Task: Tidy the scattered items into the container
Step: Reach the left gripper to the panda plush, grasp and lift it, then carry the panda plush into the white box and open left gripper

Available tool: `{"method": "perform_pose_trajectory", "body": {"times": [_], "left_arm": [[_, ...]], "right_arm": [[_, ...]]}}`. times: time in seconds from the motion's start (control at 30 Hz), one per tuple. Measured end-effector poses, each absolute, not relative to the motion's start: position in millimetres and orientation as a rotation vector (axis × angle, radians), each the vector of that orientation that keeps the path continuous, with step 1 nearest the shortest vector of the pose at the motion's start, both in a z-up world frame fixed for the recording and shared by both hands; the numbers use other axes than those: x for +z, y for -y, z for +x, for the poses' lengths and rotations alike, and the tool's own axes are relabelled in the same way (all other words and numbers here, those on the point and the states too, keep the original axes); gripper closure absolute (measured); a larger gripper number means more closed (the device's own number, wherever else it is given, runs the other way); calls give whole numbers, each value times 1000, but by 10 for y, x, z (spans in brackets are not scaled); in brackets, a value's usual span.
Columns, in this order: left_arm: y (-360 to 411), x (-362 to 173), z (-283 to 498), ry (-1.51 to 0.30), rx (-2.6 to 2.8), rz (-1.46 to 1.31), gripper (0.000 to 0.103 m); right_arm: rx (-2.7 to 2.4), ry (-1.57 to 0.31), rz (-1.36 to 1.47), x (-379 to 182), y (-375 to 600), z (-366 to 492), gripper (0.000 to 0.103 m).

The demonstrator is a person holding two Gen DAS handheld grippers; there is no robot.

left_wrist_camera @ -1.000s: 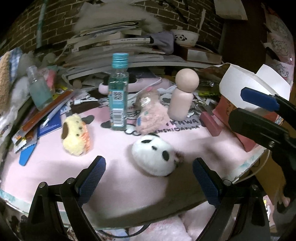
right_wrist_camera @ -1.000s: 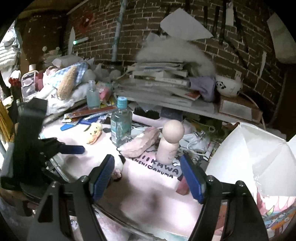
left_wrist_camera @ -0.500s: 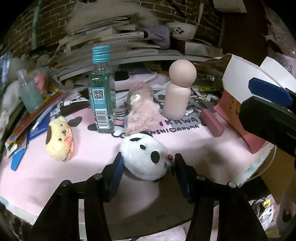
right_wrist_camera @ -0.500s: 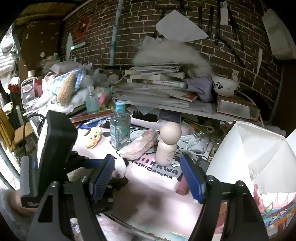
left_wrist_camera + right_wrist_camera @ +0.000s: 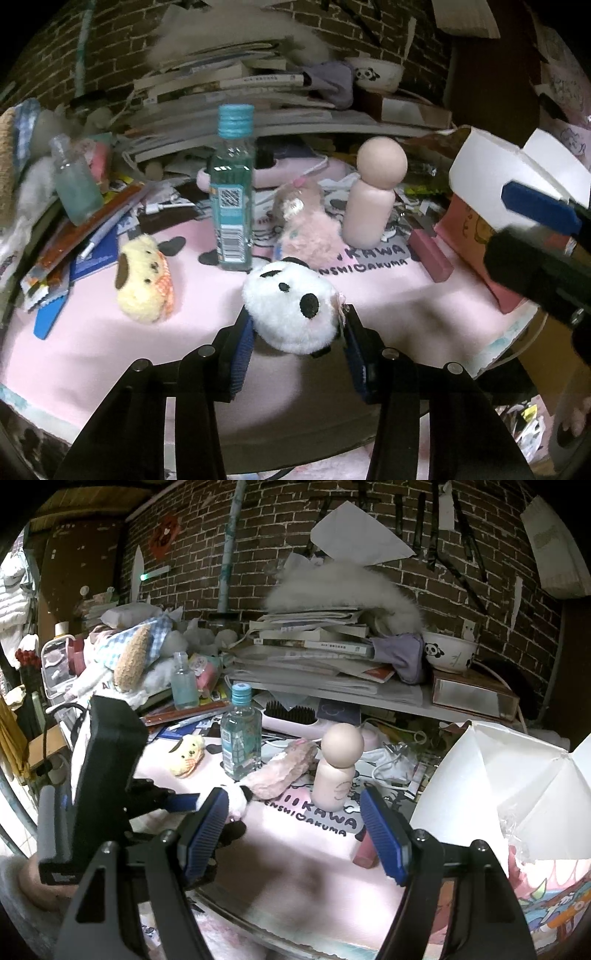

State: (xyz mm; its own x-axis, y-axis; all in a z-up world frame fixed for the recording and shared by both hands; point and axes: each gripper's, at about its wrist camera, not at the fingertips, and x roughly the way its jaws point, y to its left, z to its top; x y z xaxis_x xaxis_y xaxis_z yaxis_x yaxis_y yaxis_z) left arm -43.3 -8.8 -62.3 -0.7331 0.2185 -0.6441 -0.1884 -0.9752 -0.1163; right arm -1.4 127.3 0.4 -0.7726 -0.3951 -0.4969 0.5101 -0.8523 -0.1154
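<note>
Cluttered pink mat (image 5: 110, 350) on a desk against a brick wall (image 5: 280, 520), with stacked books (image 5: 314, 638) and a panda bowl (image 5: 448, 651) on the shelf behind.

Left gripper (image 5: 295, 345): jaws have just been closing, blue pads pressing both flanks of the white panda plush (image 5: 291, 310), so it's grasped. The plush sits at 6 o'clock on the mat, nearest the camera, still low on the mat; can't tell if it's lifted.

Right gripper (image 5: 295, 834): jaws spread wide, nothing between them, hovering over the mat's near edge.

From the panda in the left wrist view:
- teal bottle (image 5: 232, 192), upright, at 11 o'clock
- pink fuzzy plush (image 5: 310, 236), lying just beyond, 12 o'clock
- round-headed pink bottle (image 5: 373, 195), upright, 1 o'clock
- yellow dog plush (image 5: 144, 280), lying at 9 o'clock, apart
- pink eraser block (image 5: 430, 258) at 2 o'clock

White paper container (image 5: 491, 794), open-topped with flaps up, stands at 3 o'clock at the mat's edge, well apart from the panda.
</note>
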Motion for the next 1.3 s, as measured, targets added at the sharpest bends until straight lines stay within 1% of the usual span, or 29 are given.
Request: {"method": "perform_pose_trajectory", "body": {"times": [0.27, 0.5, 0.53, 0.57, 0.6, 0.87, 1.3], "left_arm": [[310, -378, -427, 42, 2805, -992, 63], [434, -157, -491, 12, 2890, -991, 63], [425, -115, -497, 11, 2894, -981, 63], [415, -80, -498, 11, 2893, -971, 63], [393, -41, -497, 3, 2891, -959, 63], [73, 255, -483, -86, 2852, -860, 63], [-648, 699, -530, -162, 2708, -764, 63]], "right_arm": [[-2523, -325, 656, -65, -1171, 72, 32], [-2519, -308, 693, -236, -1064, 119, 32], [-2537, -309, 704, -265, -1058, 115, 31], [-2552, -305, 713, -291, -1059, 112, 25], [-2563, -292, 721, -319, -1066, 110, 21], [-2592, -136, 834, -529, -1205, 0, 21], [-2599, 0, 903, -686, -1385, -99, 21]]}}
